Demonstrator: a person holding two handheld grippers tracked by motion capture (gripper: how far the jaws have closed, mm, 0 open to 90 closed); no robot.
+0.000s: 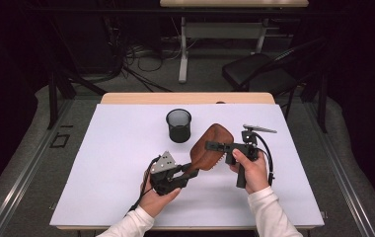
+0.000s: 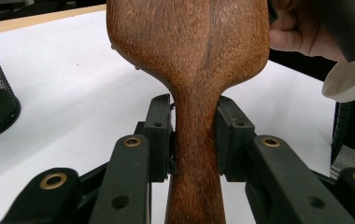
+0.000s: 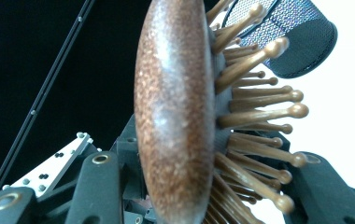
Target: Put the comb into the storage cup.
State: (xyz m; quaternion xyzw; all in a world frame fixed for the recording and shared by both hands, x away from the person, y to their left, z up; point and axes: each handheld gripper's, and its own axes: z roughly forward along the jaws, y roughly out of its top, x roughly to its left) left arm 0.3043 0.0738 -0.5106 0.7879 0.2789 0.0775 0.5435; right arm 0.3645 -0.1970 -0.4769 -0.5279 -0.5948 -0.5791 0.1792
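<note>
**Wooden hairbrush held by both grippers**

While the left gripper (image 2: 194,140) is clamped on the narrow handle of the wooden hairbrush (image 1: 209,147), the right gripper (image 1: 214,146) is closed on the brush head, with one jaw on the back and one among the bristles. The hairbrush is lifted above the white table (image 1: 106,163), just beside the black mesh cup (image 1: 178,125)
</note>
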